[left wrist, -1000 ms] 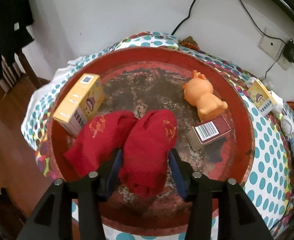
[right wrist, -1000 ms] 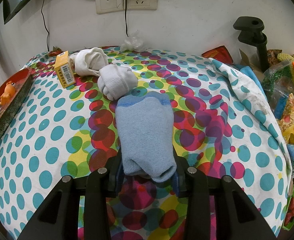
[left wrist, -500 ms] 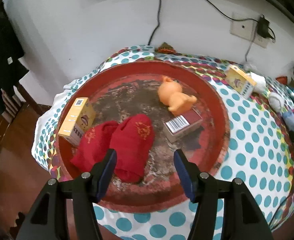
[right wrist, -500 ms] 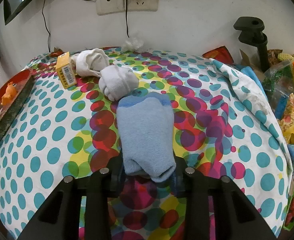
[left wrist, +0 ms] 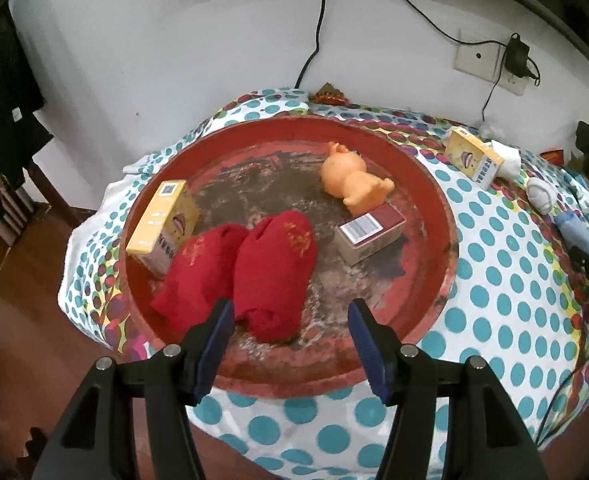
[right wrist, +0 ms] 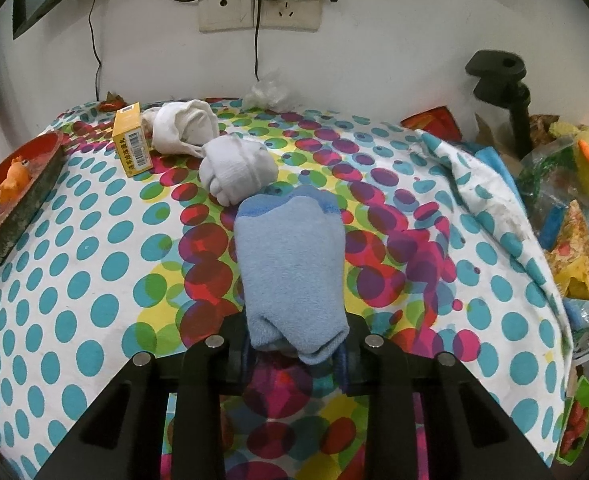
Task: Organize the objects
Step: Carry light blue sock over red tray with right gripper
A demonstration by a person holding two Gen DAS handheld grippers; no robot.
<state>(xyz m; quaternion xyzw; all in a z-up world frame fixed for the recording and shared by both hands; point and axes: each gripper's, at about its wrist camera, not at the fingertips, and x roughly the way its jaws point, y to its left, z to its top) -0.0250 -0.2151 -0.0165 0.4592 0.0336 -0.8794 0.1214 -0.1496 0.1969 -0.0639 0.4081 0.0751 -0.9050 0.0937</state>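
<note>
A round red tray (left wrist: pixel 434 292) holds two red sock rolls (left wrist: pixel 274 268), a yellow box (left wrist: pixel 162 224), an orange toy pig (left wrist: pixel 354 184) and a dark red box (left wrist: pixel 374 232). My left gripper (left wrist: pixel 290 320) is open and empty, just in front of the right red roll. My right gripper (right wrist: pixel 296 356) is shut on a light blue sock roll (right wrist: pixel 290 272) over the dotted tablecloth. Two white sock rolls (right wrist: pixel 234 172) and a second yellow box (right wrist: pixel 132 146) lie beyond it.
The tray's edge (right wrist: pixel 18 208) shows at the left of the right wrist view. A black clamp stand (right wrist: pixel 506 92) and bags of clutter (right wrist: pixel 566 220) sit at the table's right. Wall sockets and cables (right wrist: pixel 258 4) are behind. A wooden floor (left wrist: pixel 22 320) lies left of the table.
My left gripper let go of the right red sock roll, opened and drew back from the tray. My right gripper stays shut on the blue roll, hardly moved.
</note>
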